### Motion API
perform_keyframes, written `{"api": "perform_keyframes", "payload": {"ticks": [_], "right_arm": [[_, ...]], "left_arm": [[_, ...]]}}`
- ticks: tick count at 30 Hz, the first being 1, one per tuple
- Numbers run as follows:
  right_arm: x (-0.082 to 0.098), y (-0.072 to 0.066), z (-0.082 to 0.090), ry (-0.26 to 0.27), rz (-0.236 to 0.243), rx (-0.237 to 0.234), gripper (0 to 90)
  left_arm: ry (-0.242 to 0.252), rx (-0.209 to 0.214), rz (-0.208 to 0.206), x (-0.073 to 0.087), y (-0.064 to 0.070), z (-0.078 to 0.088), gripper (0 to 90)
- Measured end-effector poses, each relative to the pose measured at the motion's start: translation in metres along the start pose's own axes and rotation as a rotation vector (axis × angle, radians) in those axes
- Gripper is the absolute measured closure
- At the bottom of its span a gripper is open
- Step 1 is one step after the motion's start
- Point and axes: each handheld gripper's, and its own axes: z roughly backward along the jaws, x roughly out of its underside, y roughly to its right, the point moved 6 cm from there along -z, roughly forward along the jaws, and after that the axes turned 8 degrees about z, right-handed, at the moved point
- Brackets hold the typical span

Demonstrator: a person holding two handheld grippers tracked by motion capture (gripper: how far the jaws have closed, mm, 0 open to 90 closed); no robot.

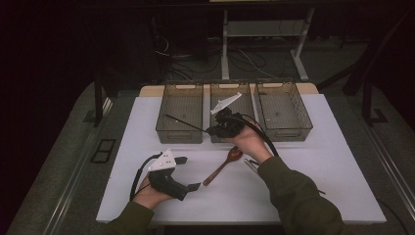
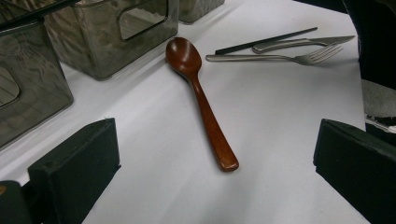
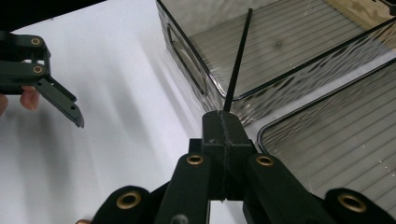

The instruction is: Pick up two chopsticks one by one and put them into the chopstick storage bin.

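Note:
My right gripper [image 1: 210, 130] is shut on a thin black chopstick [image 1: 183, 123], which sticks out to the left over the front of the left clear bin [image 1: 178, 133]. In the right gripper view the chopstick [image 3: 236, 65] rises from the closed jaws [image 3: 224, 127] above that bin's rim [image 3: 187, 70]. My left gripper [image 1: 190, 173] rests low on the white table, jaws wide open. Between its jaws [image 2: 215, 158] in the left gripper view lies a brown wooden spoon [image 2: 201, 98], untouched, bowl pointing away. The spoon [image 1: 222, 166] lies just right of the left gripper.
Three clear bins stand in a row at the back: left, middle [image 1: 243, 104] and right [image 1: 284, 131]. A metal fork [image 2: 280, 57], a knife [image 2: 303, 43] and a second black chopstick [image 2: 266, 41] lie beyond the spoon, by the right forearm [image 1: 252, 165]. The white tabletop [image 1: 333, 161] ends at dark floor.

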Motion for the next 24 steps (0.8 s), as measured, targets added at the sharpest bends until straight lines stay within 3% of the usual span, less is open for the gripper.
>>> {"api": "perform_keyframes", "payload": {"ticks": [3, 5, 13, 24], "right_arm": [[0.002, 0.001, -0.004, -0.012, -0.013, -0.001, 80.1], [0.002, 0.002, -0.007, -0.013, -0.014, 0.004, 79.7], [0.001, 0.002, -0.014, -0.014, -0.018, 0.018, 88.8], [-0.007, 0.004, -0.028, -0.004, -0.023, 0.014, 88.9]], "left_arm": [[0.0, 0.0, 0.0, 0.0, 0.0, 0.0, 0.0], [-0.001, 0.0, 0.0, 0.0, 0.0, 0.0, 0.0], [-0.001, 0.0, -0.003, 0.0, 0.0, 0.0, 0.0], [0.007, 0.003, 0.005, 0.0, 0.0, 0.0, 0.0]]}}
